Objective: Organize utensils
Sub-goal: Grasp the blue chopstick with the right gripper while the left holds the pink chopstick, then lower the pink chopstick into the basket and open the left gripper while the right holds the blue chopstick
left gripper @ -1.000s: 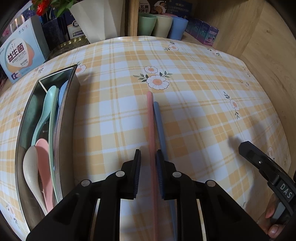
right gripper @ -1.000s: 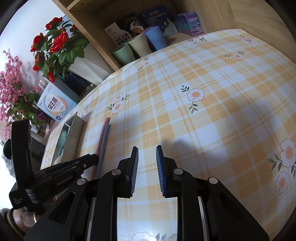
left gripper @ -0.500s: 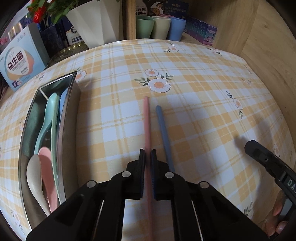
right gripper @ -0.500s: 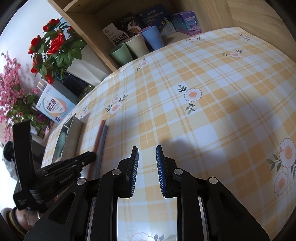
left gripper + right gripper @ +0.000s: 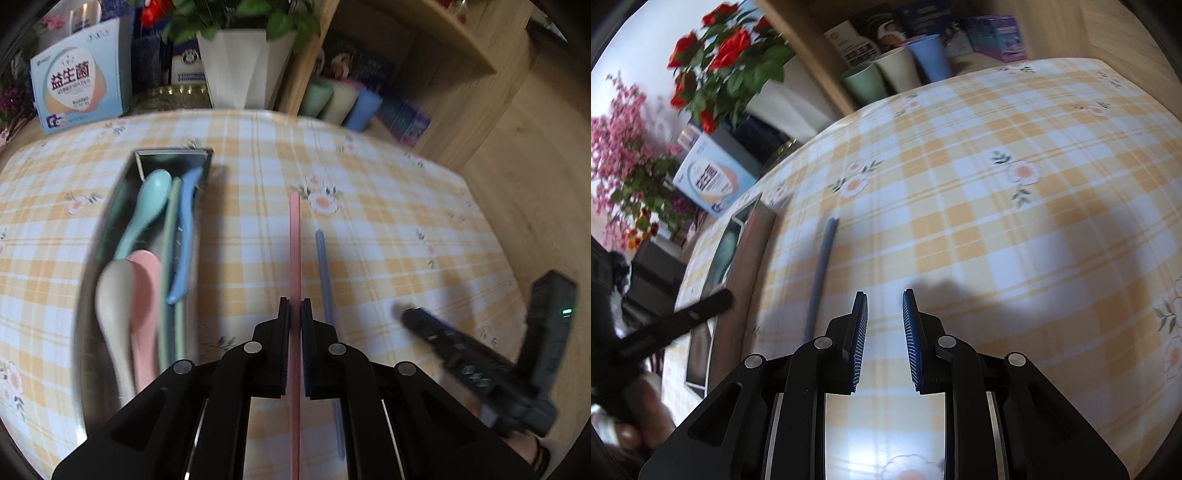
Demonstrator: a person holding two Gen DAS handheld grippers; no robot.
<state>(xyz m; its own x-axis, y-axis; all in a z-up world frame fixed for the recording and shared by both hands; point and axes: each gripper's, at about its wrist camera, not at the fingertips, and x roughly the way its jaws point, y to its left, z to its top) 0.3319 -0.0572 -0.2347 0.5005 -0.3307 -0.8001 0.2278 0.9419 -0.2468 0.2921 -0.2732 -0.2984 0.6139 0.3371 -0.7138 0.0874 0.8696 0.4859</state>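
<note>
Pink chopstick [image 5: 294,251] clamped in left tool [image 5: 294,314]; blue chopstick [image 5: 325,280] beside; right tool [image 5: 884,314] slightly open, empty.

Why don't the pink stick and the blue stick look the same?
The pink stick is clamped in the left gripper; the blue stick lies loose on the tablecloth. Pink reaches farther up the left wrist view than blue. Both are thin and straight.

A yellow-and-white checked cloth [image 5: 1015,229] printed with daisies covers the counter. At its far edge, toward twelve o'clock, a white pot [image 5: 242,66] holds red flowers [image 5: 727,48] — three cups [image 5: 897,74], green, cream and blue, stand at one o'clock in a wooden shelf [image 5: 461,55]. A light-blue box [image 5: 79,86] leans at ten o'clock.
</note>
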